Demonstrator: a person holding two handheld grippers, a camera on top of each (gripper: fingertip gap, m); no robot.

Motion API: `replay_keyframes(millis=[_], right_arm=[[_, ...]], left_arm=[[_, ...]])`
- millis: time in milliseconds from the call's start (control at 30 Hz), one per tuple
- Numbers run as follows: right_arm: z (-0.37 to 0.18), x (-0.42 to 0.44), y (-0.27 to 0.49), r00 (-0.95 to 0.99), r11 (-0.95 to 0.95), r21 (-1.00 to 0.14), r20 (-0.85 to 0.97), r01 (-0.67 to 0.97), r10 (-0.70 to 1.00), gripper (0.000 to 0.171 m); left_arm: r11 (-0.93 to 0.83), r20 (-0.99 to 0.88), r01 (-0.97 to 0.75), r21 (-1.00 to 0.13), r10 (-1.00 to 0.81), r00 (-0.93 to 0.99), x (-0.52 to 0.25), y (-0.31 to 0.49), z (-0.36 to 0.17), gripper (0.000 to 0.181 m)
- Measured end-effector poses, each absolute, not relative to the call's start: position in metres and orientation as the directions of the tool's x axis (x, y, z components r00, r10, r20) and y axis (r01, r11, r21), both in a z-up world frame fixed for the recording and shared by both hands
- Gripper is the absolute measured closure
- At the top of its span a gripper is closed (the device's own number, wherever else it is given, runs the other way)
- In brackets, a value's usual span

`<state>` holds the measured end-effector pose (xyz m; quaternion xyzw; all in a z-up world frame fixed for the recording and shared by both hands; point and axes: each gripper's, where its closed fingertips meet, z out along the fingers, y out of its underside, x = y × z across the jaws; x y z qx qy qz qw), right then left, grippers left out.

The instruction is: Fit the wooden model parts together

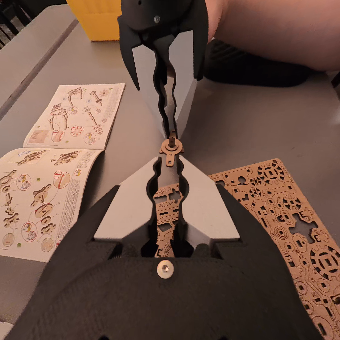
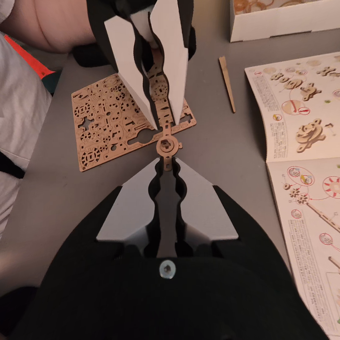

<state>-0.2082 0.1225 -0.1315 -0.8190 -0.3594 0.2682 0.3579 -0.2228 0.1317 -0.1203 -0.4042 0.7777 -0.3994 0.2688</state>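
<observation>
A small wooden assembly [image 1: 171,148], a round disc with a square hub on a flat strip, hangs above the grey table between the two grippers, which face each other. My right gripper [image 2: 167,160] is shut on one end of the strip; in the left wrist view it [image 1: 171,135] comes in from the top. My left gripper [image 1: 170,159] is slightly open, and the strip's other end lies between its tips with a gap on each side. In the right wrist view the left gripper [image 2: 167,126] comes in from above the disc [image 2: 167,147].
A laser-cut wooden parts sheet [image 1: 276,211] [image 2: 110,119] lies flat under the grippers. An open instruction booklet [image 1: 55,165] [image 2: 303,147] lies beside it. A thin wooden stick [image 2: 227,84], a white box [image 2: 276,24] and a yellow box [image 1: 95,20] are also on the table. A person's arm [image 1: 276,33] reaches in. Left and right tips are no more than a few centimetres apart.
</observation>
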Motion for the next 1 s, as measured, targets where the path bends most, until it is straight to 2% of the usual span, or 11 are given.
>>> replay_keyframes(millis=[100, 167, 233, 400, 567, 700, 1000], right_arm=[[-0.122, -0.210, 0.124, 0.595, -0.483, -0.804, -0.210, 0.347, 0.776, 0.164], [-0.110, -0.211, 0.128, 0.597, -0.509, -0.823, -0.282, 0.251, 0.751, 0.164], [-0.096, -0.212, 0.128, 0.558, -0.536, -0.833, -0.383, 0.136, 0.736, 0.164], [-0.078, -0.213, 0.124, 0.459, -0.612, -0.791, -0.549, -0.015, 0.698, 0.164], [-0.078, -0.217, 0.120, 0.393, -0.682, -0.729, -0.642, -0.050, 0.658, 0.164], [-0.079, -0.220, 0.118, 0.355, -0.732, -0.677, -0.702, -0.067, 0.617, 0.164], [-0.074, -0.225, 0.110, 0.239, -0.815, -0.572, -0.808, -0.097, 0.539, 0.164]], left_arm=[[0.361, -0.119, -0.399, -0.843, -0.848, -0.517, -0.222, 0.135, -0.117, 0.166], [0.393, -0.163, -0.384, -0.835, -0.844, -0.511, -0.221, 0.137, -0.116, 0.161], [0.437, -0.230, -0.346, -0.830, -0.834, -0.501, -0.220, 0.140, -0.113, 0.165], [0.441, -0.312, -0.202, -0.874, -0.830, -0.463, -0.220, 0.142, -0.083, 0.164], [0.470, -0.393, -0.065, -0.880, -0.799, -0.455, -0.227, 0.136, -0.061, 0.173], [0.482, -0.408, -0.047, -0.875, -0.786, -0.464, -0.228, 0.133, -0.060, 0.179], [0.492, -0.419, -0.015, -0.871, -0.756, -0.503, -0.234, 0.125, -0.059, 0.175]])
